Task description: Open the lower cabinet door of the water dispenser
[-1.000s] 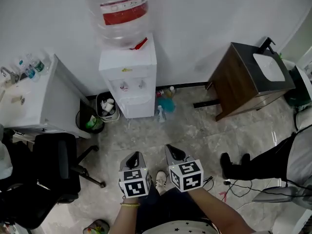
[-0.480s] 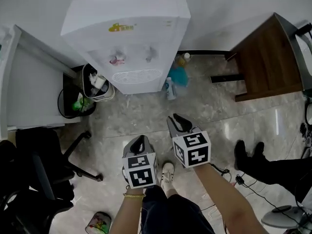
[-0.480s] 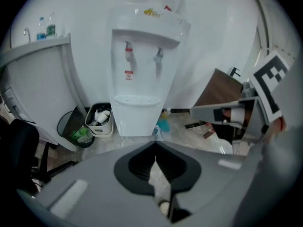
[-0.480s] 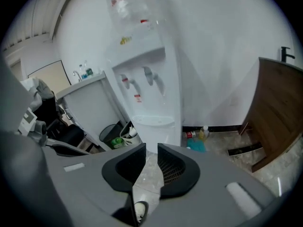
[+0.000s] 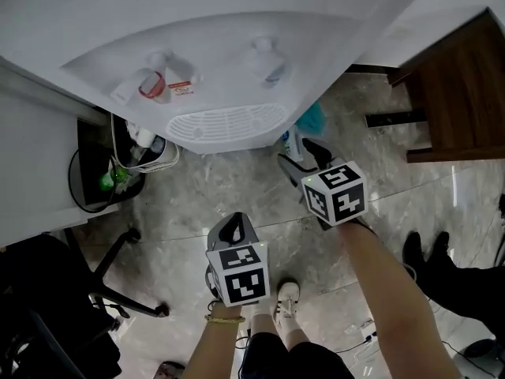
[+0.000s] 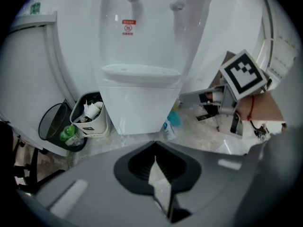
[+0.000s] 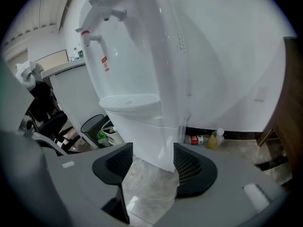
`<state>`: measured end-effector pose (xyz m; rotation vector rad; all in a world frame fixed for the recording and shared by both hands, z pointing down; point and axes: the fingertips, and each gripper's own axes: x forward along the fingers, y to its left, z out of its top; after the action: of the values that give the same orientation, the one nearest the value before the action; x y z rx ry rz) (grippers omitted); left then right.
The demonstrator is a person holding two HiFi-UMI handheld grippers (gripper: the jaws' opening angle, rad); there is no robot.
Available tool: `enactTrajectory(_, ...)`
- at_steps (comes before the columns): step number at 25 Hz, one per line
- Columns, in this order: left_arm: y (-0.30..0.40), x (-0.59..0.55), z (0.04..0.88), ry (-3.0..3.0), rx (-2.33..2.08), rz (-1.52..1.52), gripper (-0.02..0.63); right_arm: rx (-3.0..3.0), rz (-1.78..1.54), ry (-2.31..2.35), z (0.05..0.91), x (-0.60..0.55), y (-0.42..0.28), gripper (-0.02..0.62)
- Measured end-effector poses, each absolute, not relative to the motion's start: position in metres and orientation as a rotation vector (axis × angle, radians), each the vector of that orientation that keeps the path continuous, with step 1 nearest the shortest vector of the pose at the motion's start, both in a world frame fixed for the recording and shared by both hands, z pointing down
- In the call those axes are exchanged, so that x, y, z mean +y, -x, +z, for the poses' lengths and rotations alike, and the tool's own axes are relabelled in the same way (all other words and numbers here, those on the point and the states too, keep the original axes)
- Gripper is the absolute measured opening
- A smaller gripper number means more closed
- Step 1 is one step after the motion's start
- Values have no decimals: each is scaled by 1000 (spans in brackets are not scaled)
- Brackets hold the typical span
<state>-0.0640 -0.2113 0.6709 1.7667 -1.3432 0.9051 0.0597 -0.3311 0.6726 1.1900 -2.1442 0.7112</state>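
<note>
Facing two grippers, one water dispenser [image 5: 225, 50] shows two taps [image 5: 156, 84] above its closed lower cabinet door [image 6: 137, 109], untouched. Two bins, one black bin [image 5: 85, 181] and one white bin [image 5: 154, 158], stand beside it. The left gripper [image 5: 231, 226] is clamped together and empty. The right gripper [image 5: 304, 153] is opening wide with nothing between its jaws.

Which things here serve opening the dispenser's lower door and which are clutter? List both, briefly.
Job:
water dispenser
its lower cabinet door, shut
right tool, jaws opening, nothing between them
left tool, shut, empty

Lying about:
white bin
black wire bin
yellow bottle
office chair
wooden cabinet
</note>
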Motion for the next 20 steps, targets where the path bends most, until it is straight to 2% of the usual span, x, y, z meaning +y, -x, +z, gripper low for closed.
enactTrajectory(5,62,-223,693,-1760,-1287,882,6,-2137,628,-1184,689,-377,-59,255)
enactTrajectory(12,65,-240,693,-1772,-1275,866,6,-2118,584,-1124,697,-391,-52,307)
enactTrajectory(18,71,-245,694,-1760,-1305,851,6,-2115,596,-1166,696,-377,-53,274)
enactTrajectory(20,72,-239,698,-1747,-1310,854,6,-2112,591,-1184,696,-362,-54,241)
